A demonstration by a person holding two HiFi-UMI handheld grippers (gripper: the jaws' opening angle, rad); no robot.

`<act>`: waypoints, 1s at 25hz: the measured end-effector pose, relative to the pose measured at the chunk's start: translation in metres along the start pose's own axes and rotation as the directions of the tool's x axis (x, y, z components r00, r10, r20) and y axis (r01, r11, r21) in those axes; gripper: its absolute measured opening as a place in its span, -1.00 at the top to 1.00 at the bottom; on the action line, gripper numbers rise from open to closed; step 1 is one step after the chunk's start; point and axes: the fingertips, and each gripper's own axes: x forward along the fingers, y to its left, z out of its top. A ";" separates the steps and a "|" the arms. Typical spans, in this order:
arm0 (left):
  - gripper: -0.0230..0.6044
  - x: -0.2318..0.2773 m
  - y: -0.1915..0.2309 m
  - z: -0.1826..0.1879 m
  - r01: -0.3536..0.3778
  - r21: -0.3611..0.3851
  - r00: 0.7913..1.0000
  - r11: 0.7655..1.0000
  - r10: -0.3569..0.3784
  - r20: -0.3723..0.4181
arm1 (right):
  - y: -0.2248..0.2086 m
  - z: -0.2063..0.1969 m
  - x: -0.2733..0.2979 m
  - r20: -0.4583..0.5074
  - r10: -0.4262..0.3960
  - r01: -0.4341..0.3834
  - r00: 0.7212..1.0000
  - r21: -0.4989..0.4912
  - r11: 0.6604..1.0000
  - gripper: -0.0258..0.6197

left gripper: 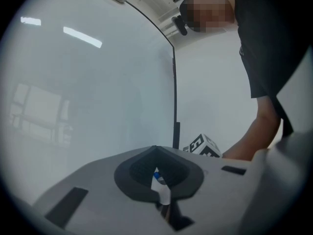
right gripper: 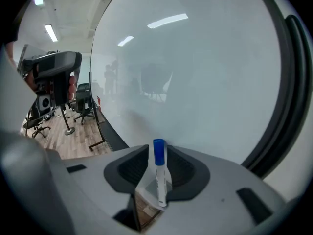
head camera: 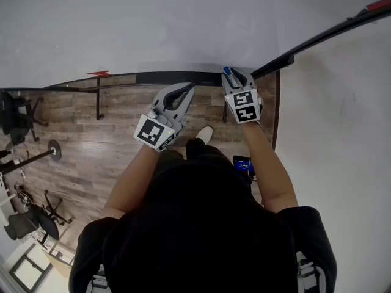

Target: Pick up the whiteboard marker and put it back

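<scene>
At the tray's (head camera: 153, 77) right end, the right gripper (head camera: 238, 77) has its fingers spread round the marker (right gripper: 160, 173), seemingly to let it settle there, while the left gripper (head camera: 190, 88) has its fingers pressed together.

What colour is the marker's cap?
The cap is blue on a white marker; the right gripper view shows it best.

whiteboard (head camera: 153, 23) is filling the upper view, its black bottom rail (head camera: 134, 78) running above the wood-plank floor (head camera: 110, 142) | black office chair (head camera: 15, 118) is standing at far left | round-based stand (head camera: 54, 151) is resting on the planks nearby | white shoe (head camera: 205, 134) is pointing toward the rail | lit phone screen (head camera: 242, 163) is glowing near it | ceiling strip light (right gripper: 51, 32) is shining
</scene>
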 end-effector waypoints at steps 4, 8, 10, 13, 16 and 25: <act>0.92 -0.003 0.002 0.002 -0.010 0.003 1.000 1.000 0.010 -0.004 | -0.001 -0.002 0.006 -0.019 -0.011 0.011 1.000 -0.026 1.000 0.60; 0.92 -0.008 0.003 0.006 -0.021 0.010 1.000 1.000 0.021 -0.014 | -0.001 0.000 0.005 0.002 -0.023 0.023 1.000 -0.031 0.999 0.71; 0.92 -0.012 0.005 0.008 -0.025 0.019 0.999 1.000 0.026 -0.020 | -0.003 0.003 0.001 0.024 -0.029 0.030 0.999 -0.018 0.999 0.72; 0.92 -0.018 0.008 0.014 -0.035 0.026 0.999 0.999 0.035 -0.017 | -0.005 0.011 -0.008 0.066 -0.038 0.038 0.997 0.005 0.999 0.72; 0.92 -0.025 0.010 0.022 -0.035 0.029 0.999 0.999 0.035 -0.005 | -0.006 0.021 -0.018 0.112 -0.053 0.051 0.992 0.019 0.999 0.72; 0.92 -0.061 0.030 0.034 0.000 0.048 1.000 0.999 0.001 -0.031 | 0.022 0.070 -0.054 0.216 -0.122 0.111 0.969 0.062 0.992 0.72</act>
